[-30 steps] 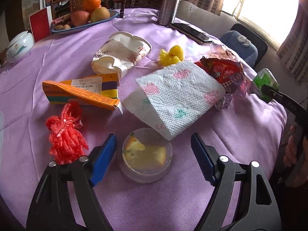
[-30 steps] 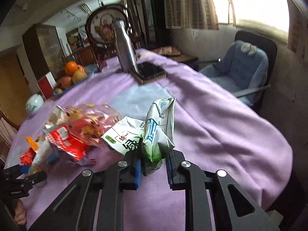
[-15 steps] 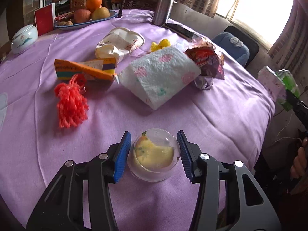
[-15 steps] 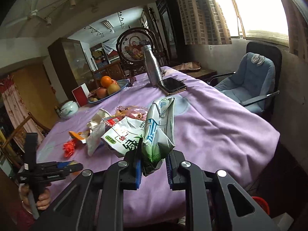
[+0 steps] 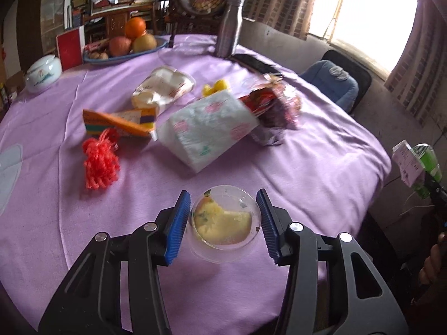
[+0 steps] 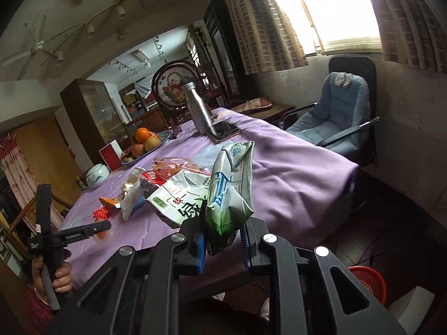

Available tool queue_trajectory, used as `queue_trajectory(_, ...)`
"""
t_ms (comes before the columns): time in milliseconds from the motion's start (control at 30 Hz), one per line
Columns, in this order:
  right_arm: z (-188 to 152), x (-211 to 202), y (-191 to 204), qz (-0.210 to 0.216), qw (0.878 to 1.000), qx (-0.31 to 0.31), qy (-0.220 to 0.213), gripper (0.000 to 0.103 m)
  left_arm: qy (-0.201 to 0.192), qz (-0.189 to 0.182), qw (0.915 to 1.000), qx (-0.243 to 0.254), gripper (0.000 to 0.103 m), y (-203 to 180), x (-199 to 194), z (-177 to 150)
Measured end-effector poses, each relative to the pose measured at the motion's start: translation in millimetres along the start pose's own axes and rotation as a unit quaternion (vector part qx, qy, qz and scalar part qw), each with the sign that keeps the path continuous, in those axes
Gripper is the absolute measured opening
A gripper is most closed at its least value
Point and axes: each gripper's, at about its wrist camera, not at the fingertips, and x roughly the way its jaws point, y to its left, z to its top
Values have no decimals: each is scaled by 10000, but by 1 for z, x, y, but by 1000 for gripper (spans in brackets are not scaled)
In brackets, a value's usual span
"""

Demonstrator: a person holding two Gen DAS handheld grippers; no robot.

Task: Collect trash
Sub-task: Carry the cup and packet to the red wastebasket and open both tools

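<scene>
Cup [image 5: 225, 224]: sat loose between wide jaws a second ago, now pinched by closing left gripper [image 5: 223, 223], lifted clear of table [image 5: 321, 167] maybe
Right gripper [image 6: 222, 247]: clamped on green wrappers [image 6: 223, 192], now swung out past table edge
Bin [image 6: 368, 282]: likely next

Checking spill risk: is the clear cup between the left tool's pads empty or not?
Not empty: the clear cup holds yellowish food leftovers, lying in its lower part.

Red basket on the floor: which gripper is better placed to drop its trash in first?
Probably right. The right gripper already pinches flattened cartons off the table's edge, with the red basket just below; the left gripper is closing around the plastic cup.
</scene>
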Motion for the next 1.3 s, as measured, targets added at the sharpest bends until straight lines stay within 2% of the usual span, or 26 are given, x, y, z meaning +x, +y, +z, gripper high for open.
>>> queue_trajectory(267, -20, -40, -62, -440, 9980, 441, -134, 21, 39, -495, 9975, 495, 49, -72, -3, 7)
queue_trajectory(467, -41, -68, -112, -876, 9930, 774, -152, 21, 279, -992, 9889, 1072, 49, -156, 21, 3)
queue_trajectory(600, -55, -83, -146, -1144, 9883, 996, -146, 21, 527, -1362, 9786, 1450, 49, -216, 45, -7)
queue_trajectory(700, -66, -93, -171, -1377, 9834, 1172, -141, 21, 785, -1618, 9677, 1765, 49, -268, 73, -22)
queue_trajectory(867, -84, -107, -214, -1697, 9737, 1518, -120, 21, 1246, -1863, 9501, 2170, 49, -337, 122, -52)
queue_trajectory(967, -93, -112, -236, -1816, 9686, 1695, -63, 21, 1351, -1855, 9424, 2433, 50, -370, 146, -69)
queue_trajectory(1033, -97, -112, -244, -1864, 9670, 1736, -20, 21, 1329, -1706, 9402, 2633, 65, -386, 156, -78)
queue_trajectory(1067, -99, -112, -246, -1877, 9666, 1743, -5, 21, 1265, -1619, 9404, 2709, 68, -391, 157, -81)
queue_trajectory(1133, -101, -109, -251, -1883, 9662, 1762, 40, 21, 1116, -1523, 9402, 2835, 77, -393, 157, -86)
queue_trajectory(1233, -106, -102, -251, -1845, 9661, 1805, 110, 21, 980, -1347, 9420, 2915, 82, -384, 154, -91)
queue_trajectory(1300, -110, -93, -250, -1786, 9667, 1826, 188, 21, 920, -1191, 9462, 2865, 85, -370, 153, -93)
